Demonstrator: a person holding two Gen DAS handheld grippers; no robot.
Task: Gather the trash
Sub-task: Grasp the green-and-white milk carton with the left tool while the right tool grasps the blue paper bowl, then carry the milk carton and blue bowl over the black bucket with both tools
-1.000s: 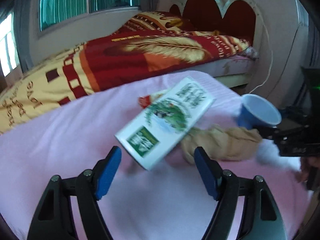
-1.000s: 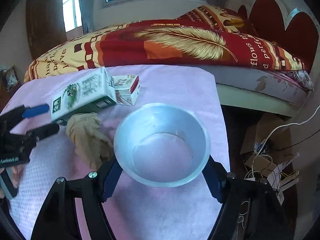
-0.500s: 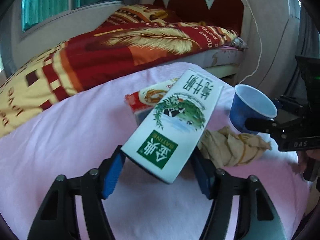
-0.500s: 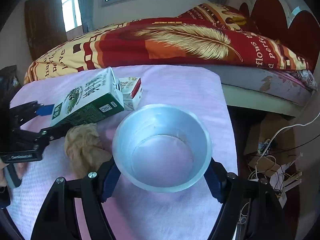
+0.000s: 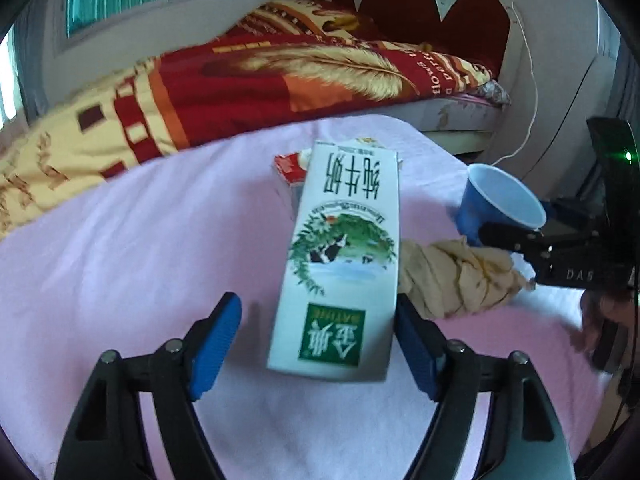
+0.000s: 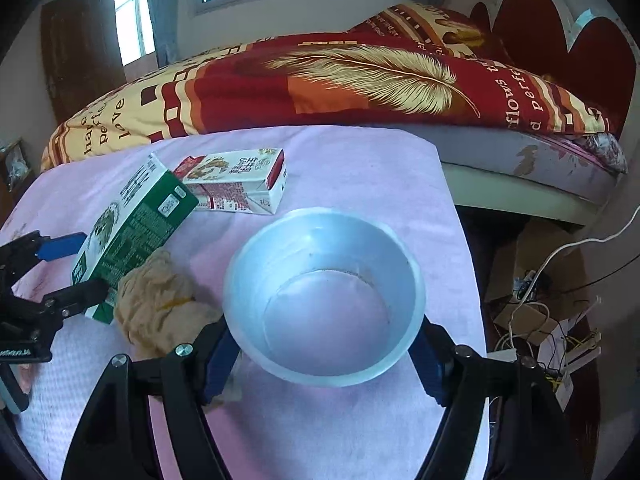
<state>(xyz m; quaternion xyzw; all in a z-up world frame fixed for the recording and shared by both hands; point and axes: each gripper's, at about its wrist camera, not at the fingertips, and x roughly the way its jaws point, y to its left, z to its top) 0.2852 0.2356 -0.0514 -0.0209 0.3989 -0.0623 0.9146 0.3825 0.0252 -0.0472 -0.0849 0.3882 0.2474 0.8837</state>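
A green-and-white milk carton (image 5: pixel 344 264) lies between the fingers of my left gripper (image 5: pixel 318 334); the jaws are wide, the right pad touches it and the left pad stands apart. It also shows in the right wrist view (image 6: pixel 132 232). My right gripper (image 6: pixel 320 356) is shut on a blue paper cup (image 6: pixel 324 296), open end toward the camera; the cup also shows in the left wrist view (image 5: pixel 500 206). A crumpled tan tissue (image 6: pixel 160 304) lies between carton and cup. A red-and-white carton (image 6: pixel 236 186) lies flat behind.
Everything sits on a pink cloth-covered table (image 6: pixel 360 160). Its right edge drops to a floor with cables and boxes (image 6: pixel 536 320). A bed with a red-and-yellow blanket (image 6: pixel 320 80) stands right behind the table.
The left gripper's jaws have opened from around the green carton. The carton has swung to point straight away and dropped toward the cloth. The right gripper with the cup has barely moved.
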